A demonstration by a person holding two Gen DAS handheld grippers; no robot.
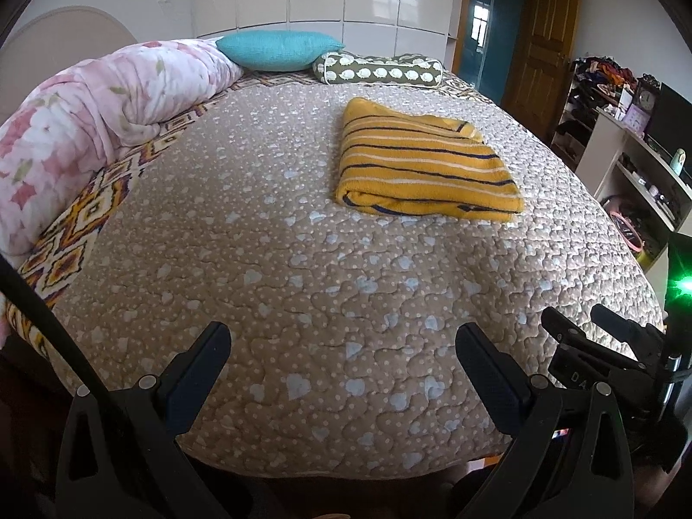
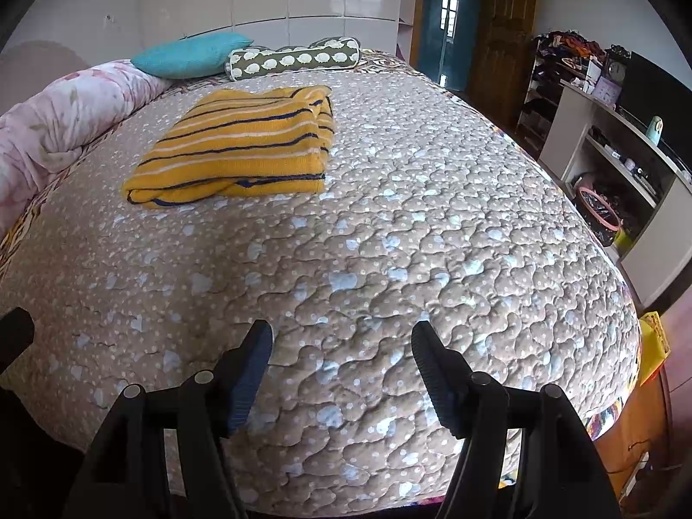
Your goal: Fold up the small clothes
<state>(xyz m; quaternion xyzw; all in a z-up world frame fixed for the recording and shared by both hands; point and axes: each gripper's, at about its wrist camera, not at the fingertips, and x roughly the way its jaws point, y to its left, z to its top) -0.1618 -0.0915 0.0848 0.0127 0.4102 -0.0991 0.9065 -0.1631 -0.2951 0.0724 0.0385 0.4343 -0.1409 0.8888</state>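
On the bed's quilted cover (image 1: 302, 259), toward the far half, lies the striped yellow garment (image 1: 424, 164), already folded into a thick rectangle. Its rounded fold edge faces the near side; looser layered edges and what looks like a collar or cuff sit at the far right corner. Right wrist view shows the same garment (image 2: 242, 151) left of centre, layers at its right end slightly stepped, not flush.

Left hand-held gripper (image 1: 341, 372) hovers low at the near edge of the bed, jaws spread wide, holding nothing. Right hand-held gripper (image 2: 341, 367) likewise: jaws apart, empty, well short of the garment. Part of the right tool shows at the right margin of the left view.

Judgement: folding looks essentially complete; the step in hand is likely a final tidy or release. If a touch-up is made, best done at the stepped right end: approach flat, pinch all layers together, square them without dragging the bundle, since knit grips the quilting and may bunch. Pressing along the top would settle the bulk.

Beyond: pink floral duvet (image 1: 86, 129) rolled along the left, teal cushion (image 1: 277, 49) and patterned bolster (image 1: 380, 70) at the head, shelves (image 2: 614, 164) to the right.
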